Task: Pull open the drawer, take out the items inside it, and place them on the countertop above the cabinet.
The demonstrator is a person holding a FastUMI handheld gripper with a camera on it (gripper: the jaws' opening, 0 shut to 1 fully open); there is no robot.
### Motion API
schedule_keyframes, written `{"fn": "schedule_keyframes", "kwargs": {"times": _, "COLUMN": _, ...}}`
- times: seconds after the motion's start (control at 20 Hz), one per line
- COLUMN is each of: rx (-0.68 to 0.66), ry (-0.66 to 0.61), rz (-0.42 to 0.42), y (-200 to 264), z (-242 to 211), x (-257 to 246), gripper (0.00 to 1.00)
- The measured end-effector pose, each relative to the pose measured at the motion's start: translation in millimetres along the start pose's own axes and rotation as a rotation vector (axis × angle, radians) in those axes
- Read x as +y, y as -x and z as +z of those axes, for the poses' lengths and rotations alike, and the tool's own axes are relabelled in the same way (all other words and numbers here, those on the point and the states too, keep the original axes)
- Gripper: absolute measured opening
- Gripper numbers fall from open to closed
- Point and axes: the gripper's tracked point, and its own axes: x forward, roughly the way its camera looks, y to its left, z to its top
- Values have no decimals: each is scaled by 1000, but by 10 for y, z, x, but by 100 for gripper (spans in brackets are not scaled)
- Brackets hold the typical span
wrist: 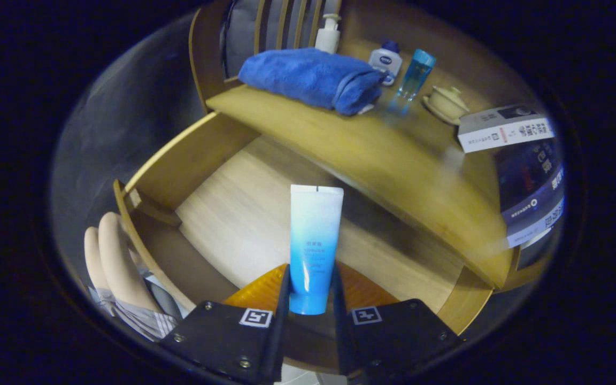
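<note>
Gripper view. Item: one squeeze tube, white at its flat crimped end and shading down to bright blue at the cap end, with small print midway along the body. It stands upright between the two fingers, crimped end pointing away from the gripper. Both fingers press against its lower sides, clamped on the blue part near the cap; the tube is held above the drawer.

Drawer: pulled open, pale wood floor bare around and beyond the tube. Its left wall and its front panel run close to the fingers' left side. A person's hand, with a striped sleeve at the wrist, sits just outside the front left corner.

Countertop: its front edge overhangs the back of the drawer, running diagonally beyond the tube. A wide bare strip of wood lies along that edge. Farther back: a folded blue towel, a white pump bottle, a small white bottle with a blue cap, a clear blue bottle, a cream lidded cup on a saucer. Stacked books occupy the right end.
</note>
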Motion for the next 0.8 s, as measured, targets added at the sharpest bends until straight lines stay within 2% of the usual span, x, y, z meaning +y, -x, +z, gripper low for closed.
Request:
{"fn": "schedule_keyframes", "kwargs": {"times": 0.3, "rx": -132, "ry": -65, "rz": 30, "y": 343, "z": 335, "x": -6, "gripper": 39}}
{"fn": "schedule_keyframes", "kwargs": {"times": 0.5, "rx": -190, "ry": -125, "rz": 111, "y": 524, "z": 488, "x": 130, "gripper": 39}}
{"fn": "schedule_keyframes", "kwargs": {"times": 0.8, "rx": -298, "ry": -163, "rz": 122, "y": 810, "z": 692, "x": 96, "gripper": 39}}
